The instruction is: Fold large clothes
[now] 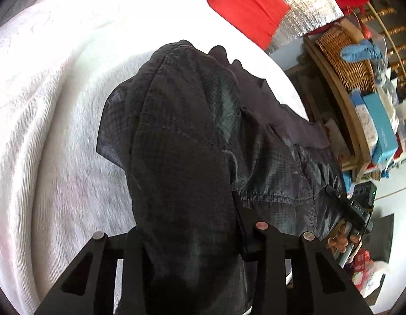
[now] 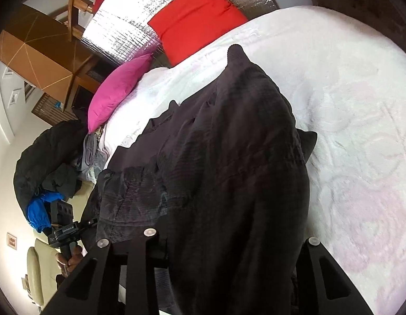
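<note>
A large dark checked garment (image 1: 182, 136) hangs from both grippers over a white bed (image 1: 51, 105). In the left wrist view my left gripper (image 1: 192, 239) is shut on one part of its edge, and the cloth drapes over the fingers and hides the tips. In the right wrist view my right gripper (image 2: 224, 239) is shut on another part of the garment (image 2: 229, 144), cloth covering its right finger. The far end of the garment lies on the white bed (image 2: 360, 131). The right gripper shows at the right edge of the left view (image 1: 360, 207), the left gripper at the lower left of the right view (image 2: 64, 228).
Red pillows (image 1: 245, 8) and a pink pillow (image 2: 119, 89) lie at the head of the bed against silver padding (image 2: 129, 18). A wicker basket and boxes stand on a shelf (image 1: 352, 60) beside the bed. A pile of dark and blue clothes (image 2: 45, 173) lies on the other side.
</note>
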A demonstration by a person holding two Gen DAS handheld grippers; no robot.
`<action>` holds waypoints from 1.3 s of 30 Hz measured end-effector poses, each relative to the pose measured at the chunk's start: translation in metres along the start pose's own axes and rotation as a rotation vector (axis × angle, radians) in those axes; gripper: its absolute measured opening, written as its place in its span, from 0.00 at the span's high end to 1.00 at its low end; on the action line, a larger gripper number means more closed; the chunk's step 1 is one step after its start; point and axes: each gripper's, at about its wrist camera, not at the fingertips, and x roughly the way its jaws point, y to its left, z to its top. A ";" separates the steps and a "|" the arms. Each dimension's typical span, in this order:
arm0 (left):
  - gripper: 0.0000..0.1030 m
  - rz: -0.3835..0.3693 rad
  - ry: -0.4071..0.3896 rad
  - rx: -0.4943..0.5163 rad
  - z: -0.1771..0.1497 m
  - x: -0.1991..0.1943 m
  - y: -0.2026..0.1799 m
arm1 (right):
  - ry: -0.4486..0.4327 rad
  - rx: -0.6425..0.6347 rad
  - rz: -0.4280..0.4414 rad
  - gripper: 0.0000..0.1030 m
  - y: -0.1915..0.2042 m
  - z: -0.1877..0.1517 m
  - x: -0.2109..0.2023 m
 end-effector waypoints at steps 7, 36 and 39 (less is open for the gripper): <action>0.45 0.088 0.031 -0.048 0.014 0.023 0.009 | 0.044 0.066 -0.029 0.55 -0.022 -0.008 0.008; 0.18 0.715 -0.582 0.316 -0.123 -0.100 -0.157 | -0.252 -0.070 -0.205 0.27 0.066 -0.081 -0.081; 0.18 0.718 -0.576 0.306 -0.124 -0.099 -0.156 | -0.239 -0.072 -0.222 0.27 0.065 -0.081 -0.071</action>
